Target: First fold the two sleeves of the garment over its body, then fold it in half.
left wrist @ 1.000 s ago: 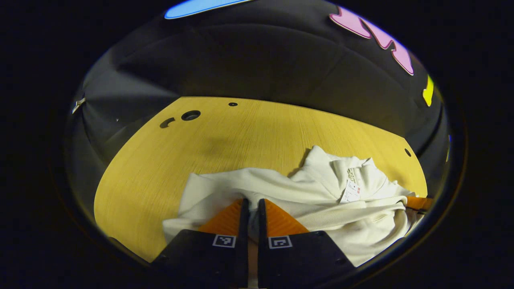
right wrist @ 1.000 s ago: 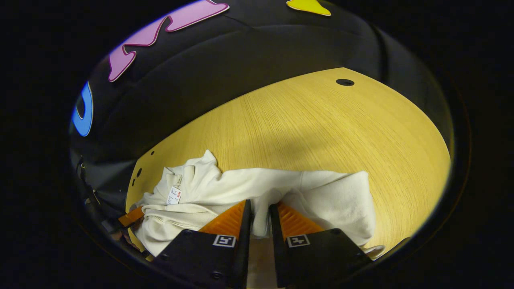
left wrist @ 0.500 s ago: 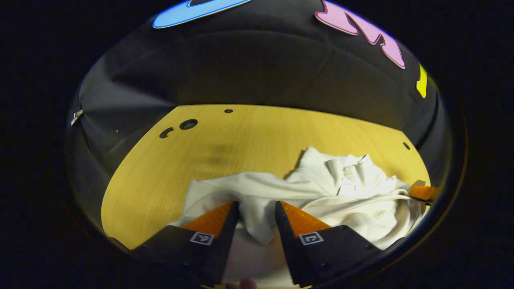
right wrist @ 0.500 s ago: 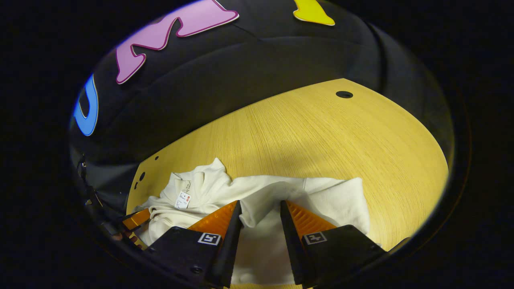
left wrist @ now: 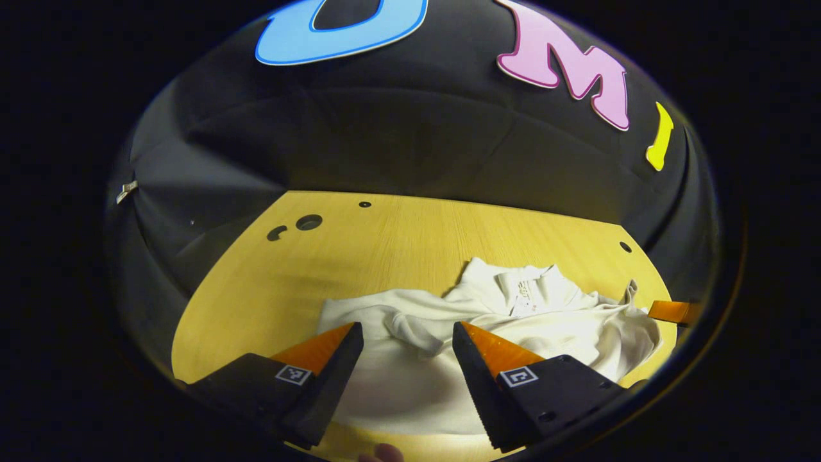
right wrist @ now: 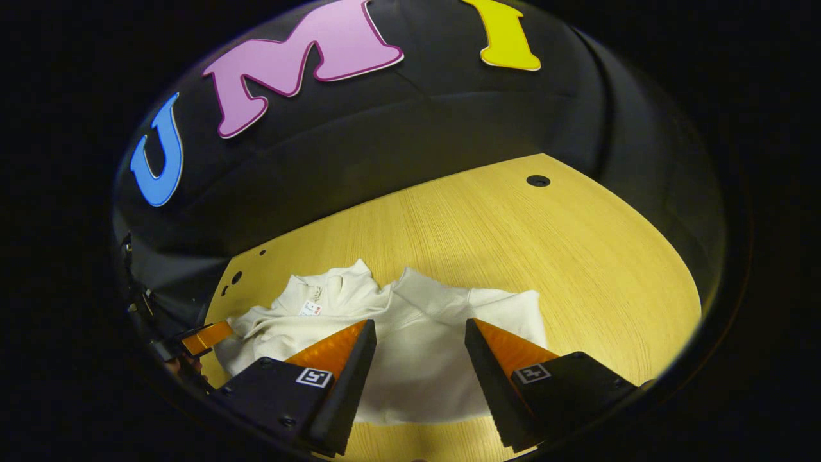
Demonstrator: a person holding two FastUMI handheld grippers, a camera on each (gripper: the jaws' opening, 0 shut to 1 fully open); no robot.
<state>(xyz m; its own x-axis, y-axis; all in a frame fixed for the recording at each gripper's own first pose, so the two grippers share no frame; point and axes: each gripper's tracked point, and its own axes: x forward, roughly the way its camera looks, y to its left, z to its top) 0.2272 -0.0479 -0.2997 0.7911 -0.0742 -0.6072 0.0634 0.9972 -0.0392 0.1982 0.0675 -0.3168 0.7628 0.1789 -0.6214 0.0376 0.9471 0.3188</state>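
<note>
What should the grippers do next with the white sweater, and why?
Probably lift both away and stop. The left gripper and right gripper are open, holding nothing, and the white sweater lies doubled over in a compact bundle on the wooden table, so the fold looks done.

The garment (left wrist: 513, 321) is soft, matt cream cloth, creased, with a paper tag (right wrist: 310, 308). The table (right wrist: 513, 256) is smooth, fine-grained yellow wood, faintly sheened. The wall (left wrist: 397, 141) is matt cloth.
</note>
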